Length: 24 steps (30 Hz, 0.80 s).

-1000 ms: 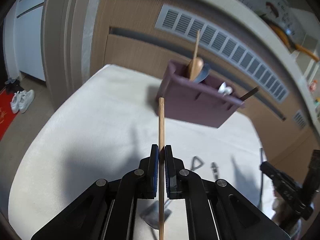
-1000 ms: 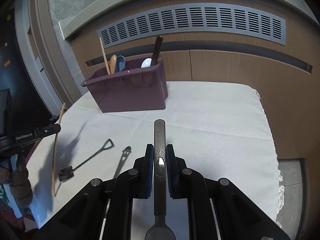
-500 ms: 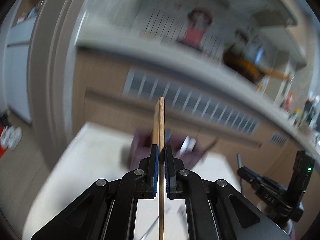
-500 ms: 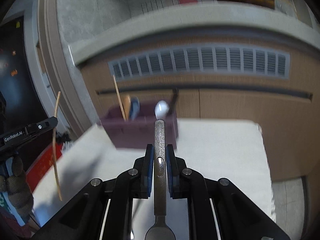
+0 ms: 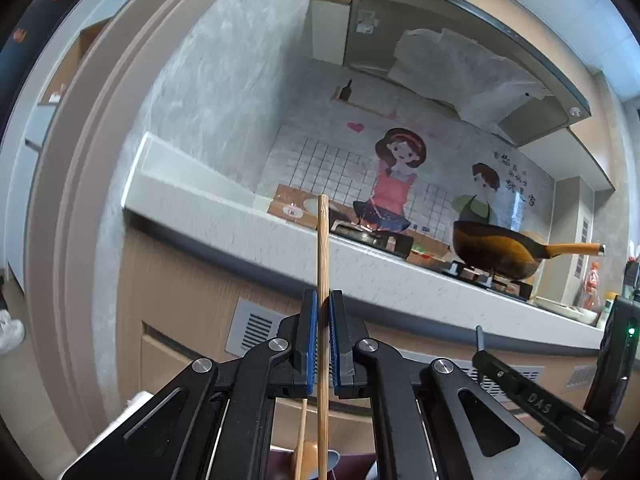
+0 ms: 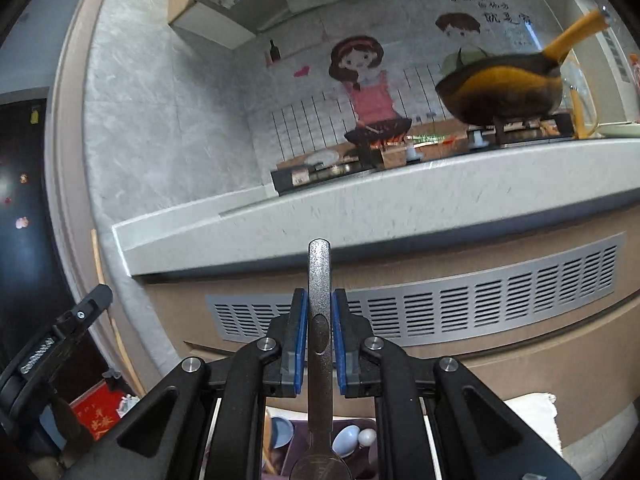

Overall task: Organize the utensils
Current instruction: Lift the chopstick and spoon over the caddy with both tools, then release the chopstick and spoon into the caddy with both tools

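Note:
In the left wrist view my left gripper [image 5: 322, 298] is shut on a thin wooden chopstick [image 5: 322, 240] that stands upright between the blue pads. My right gripper [image 6: 320, 296] is shut on the handle of a metal spoon [image 6: 320, 268]; the spoon's bowl hangs toward the camera. Both grippers hover above the purple utensil caddy [image 6: 372, 456], seen only at the bottom edge between the fingers. The caddy holds pale blue spoons [image 6: 346, 440] and a wooden spoon [image 5: 300, 452]. The left gripper [image 6: 94, 300] also shows at the left of the right wrist view, and the right gripper [image 5: 520, 392] at the lower right of the left wrist view.
Straight ahead runs a grey kitchen counter [image 6: 360, 216] with a slatted vent grille [image 6: 480, 292] below it. A dark wok [image 5: 496, 252] sits on the stove. A corner of the white tablecloth [image 6: 532, 412] shows low on the right.
Both grippers have risen and tipped upward. The table has dropped out of view and the caddy has slid to the bottom edge. Both grips are unchanged.

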{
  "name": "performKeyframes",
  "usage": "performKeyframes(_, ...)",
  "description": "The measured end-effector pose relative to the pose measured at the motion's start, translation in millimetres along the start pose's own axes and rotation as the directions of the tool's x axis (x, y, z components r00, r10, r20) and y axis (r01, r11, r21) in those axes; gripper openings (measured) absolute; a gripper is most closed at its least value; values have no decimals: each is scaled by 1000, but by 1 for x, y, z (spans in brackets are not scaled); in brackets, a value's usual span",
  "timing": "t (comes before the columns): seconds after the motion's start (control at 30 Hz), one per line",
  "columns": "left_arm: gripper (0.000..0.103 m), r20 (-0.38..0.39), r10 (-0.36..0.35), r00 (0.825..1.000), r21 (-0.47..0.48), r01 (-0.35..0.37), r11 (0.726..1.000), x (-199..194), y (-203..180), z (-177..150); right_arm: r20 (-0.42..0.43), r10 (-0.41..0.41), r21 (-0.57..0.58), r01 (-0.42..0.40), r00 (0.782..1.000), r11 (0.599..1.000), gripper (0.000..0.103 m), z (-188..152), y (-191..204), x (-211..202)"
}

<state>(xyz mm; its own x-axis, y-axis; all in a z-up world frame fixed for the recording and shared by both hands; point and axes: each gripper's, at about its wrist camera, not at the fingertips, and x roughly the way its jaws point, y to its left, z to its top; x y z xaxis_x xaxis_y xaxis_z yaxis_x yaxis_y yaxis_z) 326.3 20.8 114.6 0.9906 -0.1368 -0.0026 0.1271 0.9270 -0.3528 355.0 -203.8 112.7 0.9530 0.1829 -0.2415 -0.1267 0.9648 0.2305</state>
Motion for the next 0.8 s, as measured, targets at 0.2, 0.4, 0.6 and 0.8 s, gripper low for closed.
performKeyframes(0.2,6,-68,12,998,-21,-13,1000,28,14,-25,-11,-4,-6,4,1000,1000,12,-21,4,30)
performKeyframes(0.4,6,-70,15,997,-25,-16,1000,40,18,-39,-21,-5,-11,5,1000,1000,12,-33,3,54)
performKeyframes(0.6,8,-91,-5,996,-23,3,1000,48,19,-62,-11,-23,-25,23,1000,999,12,-47,-2,57)
performKeyframes(0.8,38,-193,-75,978,-40,68,997,40,27,-77,-104,17,-5,-17,994,1000,16,-58,-11,37)
